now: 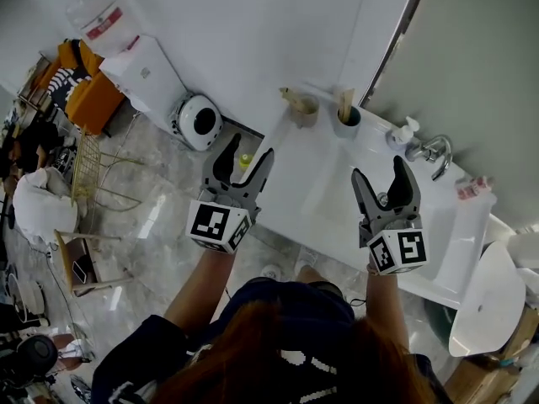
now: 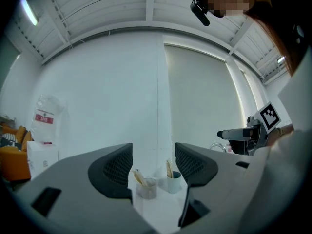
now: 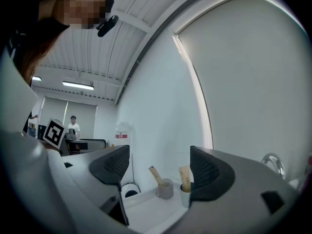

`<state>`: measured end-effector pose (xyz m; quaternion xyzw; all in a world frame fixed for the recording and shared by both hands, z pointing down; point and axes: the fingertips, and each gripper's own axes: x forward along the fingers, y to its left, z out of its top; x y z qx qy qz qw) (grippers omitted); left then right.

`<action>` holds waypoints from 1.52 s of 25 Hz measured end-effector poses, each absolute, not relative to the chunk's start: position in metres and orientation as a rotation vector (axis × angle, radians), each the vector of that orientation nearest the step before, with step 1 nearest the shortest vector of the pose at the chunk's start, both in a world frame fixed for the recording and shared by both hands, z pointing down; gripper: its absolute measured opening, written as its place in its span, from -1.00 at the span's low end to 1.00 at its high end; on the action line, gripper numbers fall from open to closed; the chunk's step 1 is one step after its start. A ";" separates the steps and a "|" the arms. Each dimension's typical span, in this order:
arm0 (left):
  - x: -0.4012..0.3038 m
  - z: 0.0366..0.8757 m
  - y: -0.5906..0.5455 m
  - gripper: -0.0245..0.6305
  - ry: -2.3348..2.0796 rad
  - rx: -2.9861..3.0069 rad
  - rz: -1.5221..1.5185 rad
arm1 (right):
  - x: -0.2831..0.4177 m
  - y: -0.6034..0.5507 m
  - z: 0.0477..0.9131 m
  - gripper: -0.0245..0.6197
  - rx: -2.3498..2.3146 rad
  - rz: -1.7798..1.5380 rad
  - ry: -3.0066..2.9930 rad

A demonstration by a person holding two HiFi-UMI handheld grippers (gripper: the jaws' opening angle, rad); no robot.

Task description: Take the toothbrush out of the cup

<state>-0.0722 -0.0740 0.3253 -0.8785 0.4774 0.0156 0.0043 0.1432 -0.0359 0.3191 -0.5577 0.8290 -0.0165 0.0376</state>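
White counter (image 1: 324,188), mostly bare: clear cup (image 1: 304,113) and teal-lined cup (image 1: 348,119) by the wall (image 1: 253,40), each holding a tan toothbrush (image 1: 291,98); left gripper (image 1: 248,146) and right gripper (image 1: 378,168) gape empty.

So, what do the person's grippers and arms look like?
The left gripper and right gripper match: two dark grey, tapering jaws with meshed inner pads, above a white cube with black square markers. No cables show. The person wears a dark top; forearms are bare.
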 end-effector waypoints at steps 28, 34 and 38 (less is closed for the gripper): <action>-0.028 0.375 -0.230 -0.11 1.576 -2.820 -0.038 | 0.170 -0.215 0.387 0.29 -1.680 -0.165 2.705; -0.030 0.399 -0.256 -0.11 1.567 -2.851 -0.069 | 0.167 -0.253 0.426 0.28 -1.753 -0.202 2.730; -0.029 0.416 -0.273 -0.11 1.574 -2.862 -0.096 | 0.170 -0.274 0.451 0.28 -1.798 -0.256 2.728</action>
